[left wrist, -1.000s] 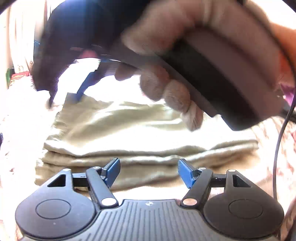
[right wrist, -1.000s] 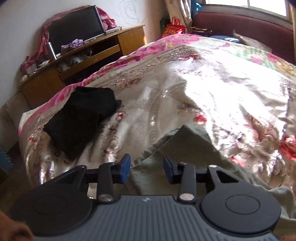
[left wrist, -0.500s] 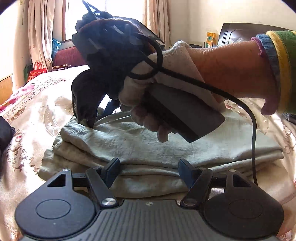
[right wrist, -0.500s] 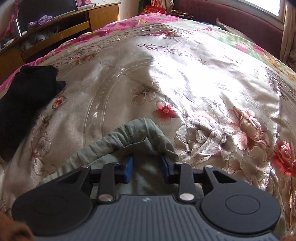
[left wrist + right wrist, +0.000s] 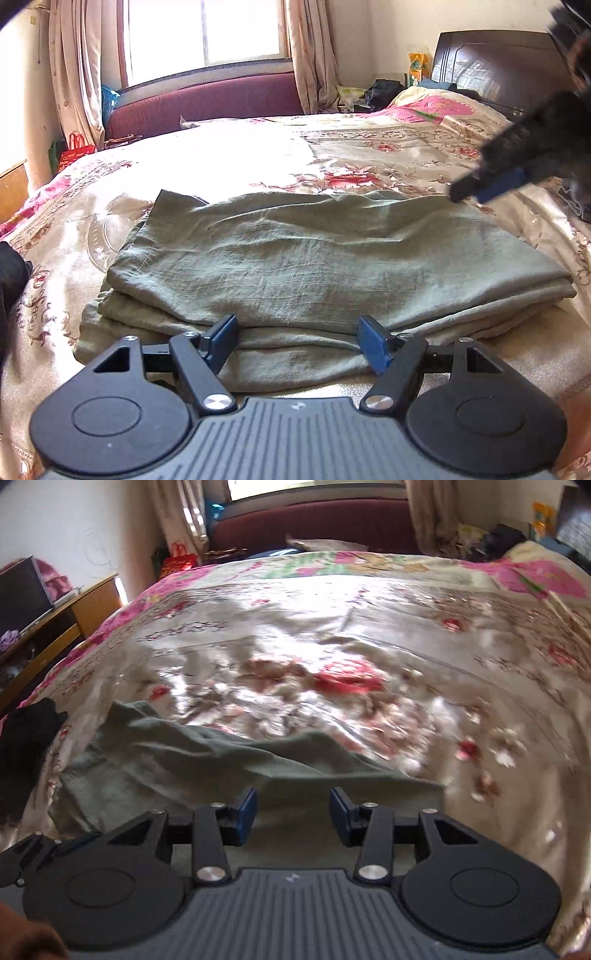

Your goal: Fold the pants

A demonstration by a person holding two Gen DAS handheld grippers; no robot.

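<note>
Right gripper (image 5: 293, 814) now off the crumpled, layered olive pants (image 5: 325, 266), both grippers' jaws spread, left gripper (image 5: 297, 341) alongside.

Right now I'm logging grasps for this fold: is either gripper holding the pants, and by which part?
Nothing is held. The left gripper and the right gripper both stand open, with the folded pants lying loose on the bed.

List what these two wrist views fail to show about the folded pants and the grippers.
- Pants, left wrist view: layers underneath hidden by the top fold.
- Pants' near part, right wrist view: hidden by the right gripper; motion blur smears the bedspread.
- Right gripper, left wrist view: blurred, cut off by the edge.
</note>
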